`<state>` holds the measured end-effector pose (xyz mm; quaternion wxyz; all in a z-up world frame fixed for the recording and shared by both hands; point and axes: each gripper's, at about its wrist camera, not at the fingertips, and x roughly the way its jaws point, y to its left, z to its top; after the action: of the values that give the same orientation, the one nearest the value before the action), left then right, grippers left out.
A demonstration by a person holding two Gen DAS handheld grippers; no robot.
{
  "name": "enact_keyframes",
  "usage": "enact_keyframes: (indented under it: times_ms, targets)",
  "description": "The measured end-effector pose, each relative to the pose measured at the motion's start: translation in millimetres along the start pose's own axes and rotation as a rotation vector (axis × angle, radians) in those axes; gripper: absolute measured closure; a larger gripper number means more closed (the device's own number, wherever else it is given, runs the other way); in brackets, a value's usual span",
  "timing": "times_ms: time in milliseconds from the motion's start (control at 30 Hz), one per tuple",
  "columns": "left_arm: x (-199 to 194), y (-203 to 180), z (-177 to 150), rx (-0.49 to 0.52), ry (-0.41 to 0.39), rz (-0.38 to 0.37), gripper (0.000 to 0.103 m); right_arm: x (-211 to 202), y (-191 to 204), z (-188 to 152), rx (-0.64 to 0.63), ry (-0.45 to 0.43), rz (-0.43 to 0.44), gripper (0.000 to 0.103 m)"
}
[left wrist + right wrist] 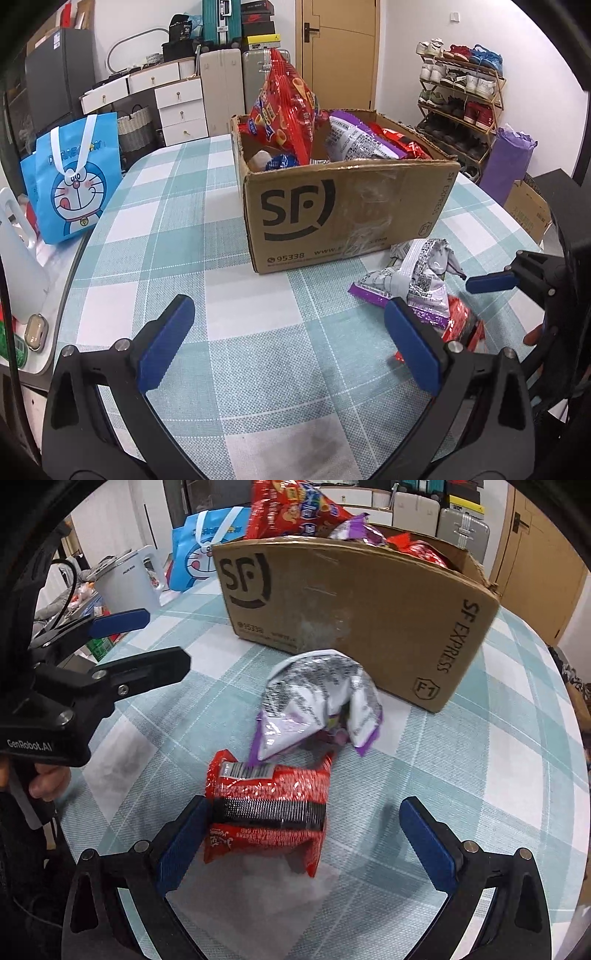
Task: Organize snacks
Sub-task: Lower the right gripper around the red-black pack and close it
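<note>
While the left gripper [288,343] hangs wide open and empty over the table [240,325], the right gripper [303,842], equally open, straddles a red snack packet [269,805] near the SF Express box [354,616].

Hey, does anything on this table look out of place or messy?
Yes. Two snacks lie outside the brown cardboard box: a crumpled purple-and-silver packet and a red foil packet on the checked tablecloth. The box's top edge is torn.
</note>
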<state>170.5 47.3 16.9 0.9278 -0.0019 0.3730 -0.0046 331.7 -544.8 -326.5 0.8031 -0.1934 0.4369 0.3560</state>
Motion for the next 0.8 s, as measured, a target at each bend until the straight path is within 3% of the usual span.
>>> enact_keyframes:
  times_ms: [400, 567, 800]
  targets:
    - [14.1, -11.7, -8.4, 0.041, 0.029, 0.01, 0.001, -2.9, 2.8, -1.6, -0.04, 0.004, 0.026, 0.001]
    - [20.1, -14.5, -11.2, 0.055, 0.039, 0.014, 0.001, 2.1, 4.8, -3.4, -0.043, 0.017, -0.004, 0.001]
    - [28.5, -16.1, -15.4, 0.067, 0.057, 0.012, 0.001, -3.8, -19.1, -7.2, -0.003, 0.019, -0.028, 0.001]
